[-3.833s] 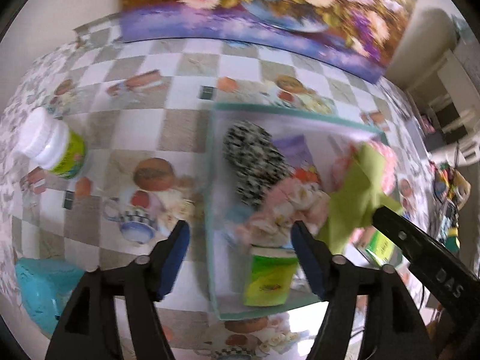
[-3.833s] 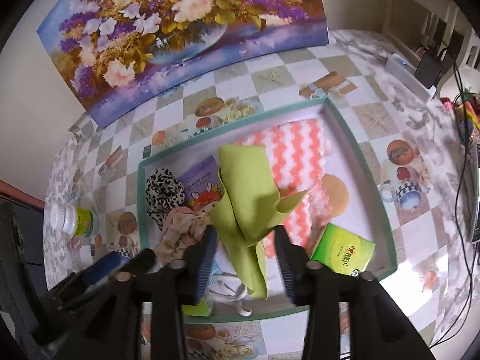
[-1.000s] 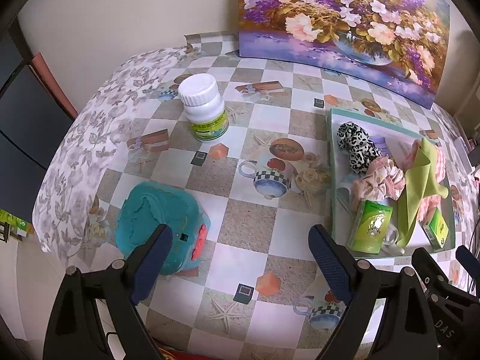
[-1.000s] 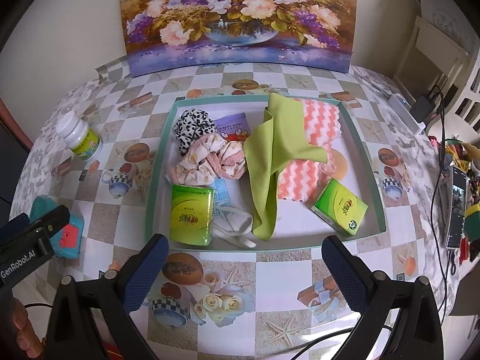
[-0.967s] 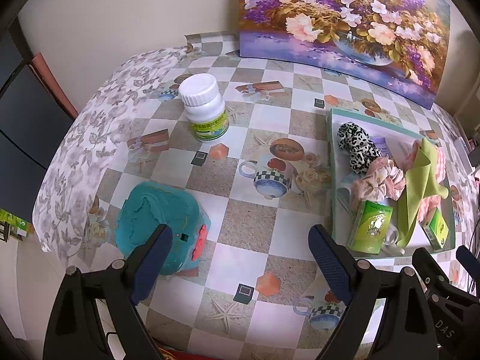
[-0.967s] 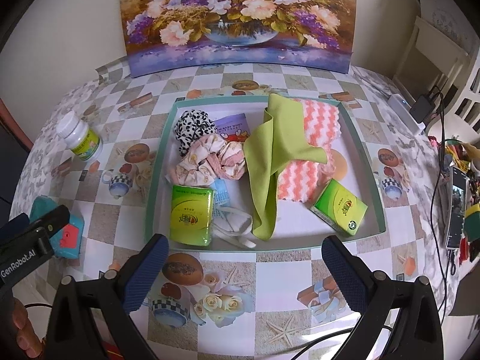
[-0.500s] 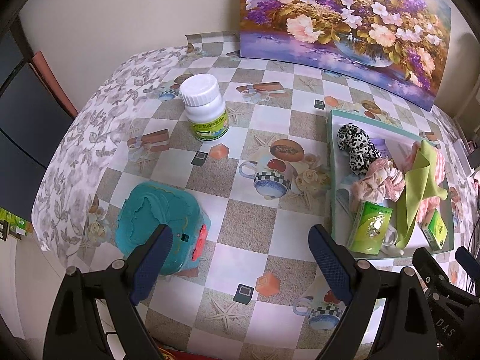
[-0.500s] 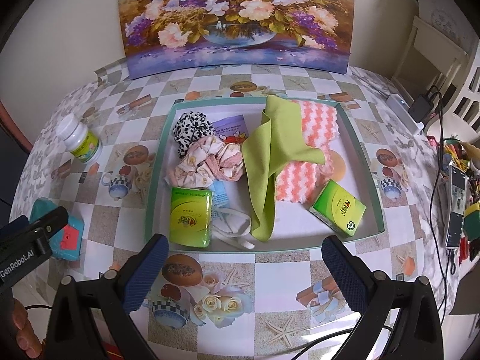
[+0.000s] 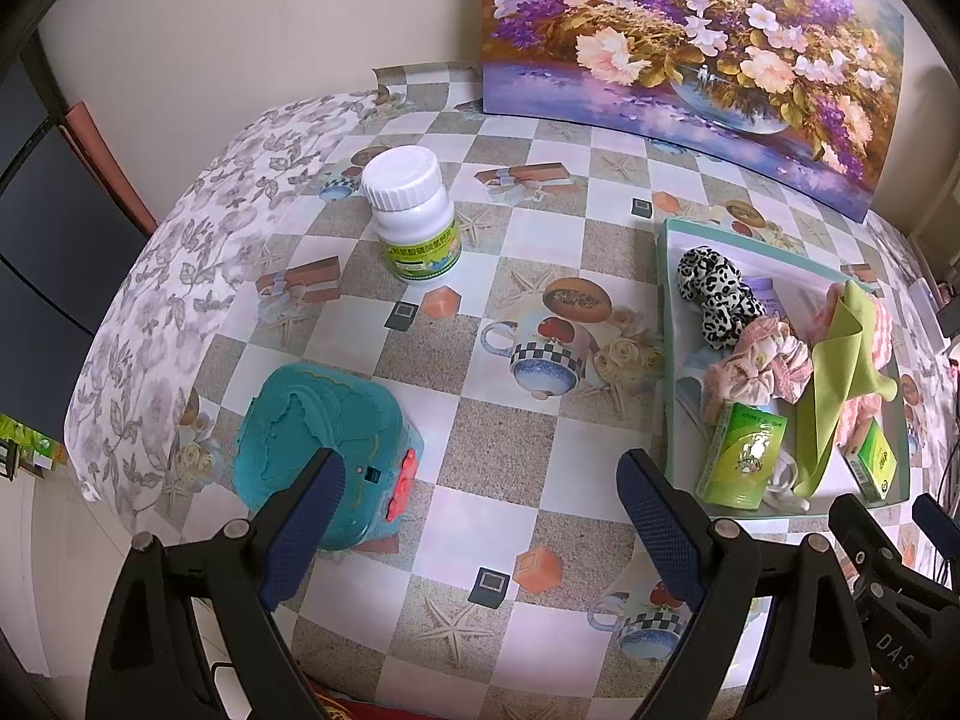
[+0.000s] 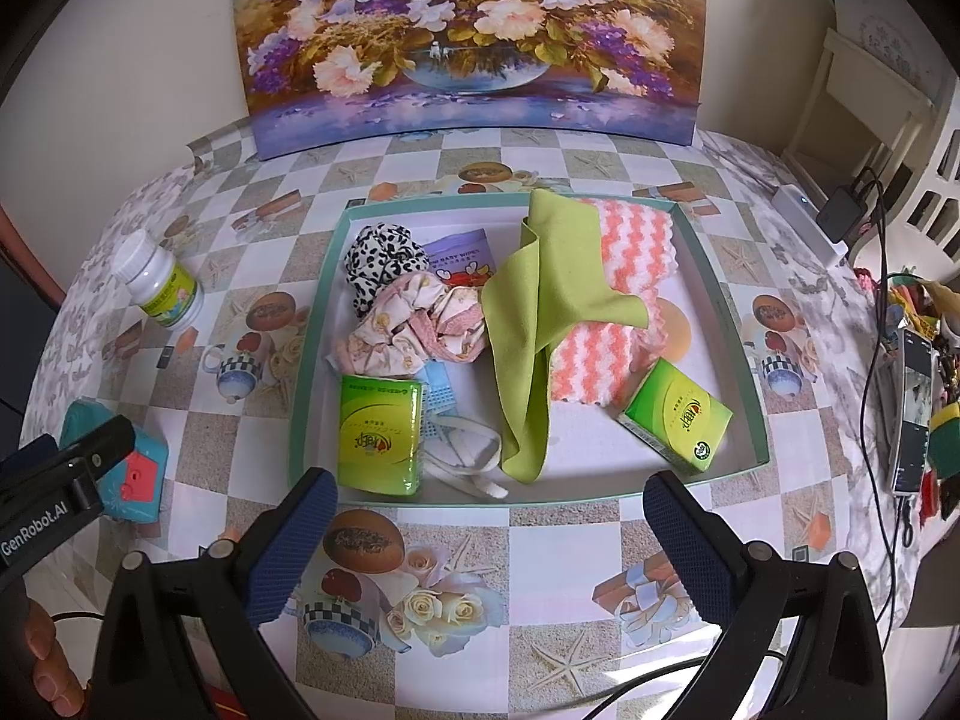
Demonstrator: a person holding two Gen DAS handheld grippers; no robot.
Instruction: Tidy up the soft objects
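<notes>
Left tongs (image 9: 480, 516): spread wide, empty, above the bench (image 9: 540, 252), near a teal box (image 9: 318, 450).
Right tongs (image 10: 486, 516): spread wide, empty, at the tray's near rim.
Tray (image 10: 729, 324): holds green cloth (image 10: 540, 312) draped over coral striped cloth (image 10: 630, 246), leopard scrunchie (image 10: 384, 258), pink scrunchie (image 10: 408, 324), two green tissue packs (image 10: 378, 432).
Bottle (image 9: 414, 216): upright, left of tray.

Left wrist cam: high over table's left part, facing fwd-down; tray (image 9: 665, 324) at right edge. Right wrist cam: above table's near edge, facing tray (image 10: 318, 324) head-on. Shared: tray, bottle (image 9: 413, 222) (image 10: 159, 288), painting (image 9: 690, 54) (image 10: 474, 36).
</notes>
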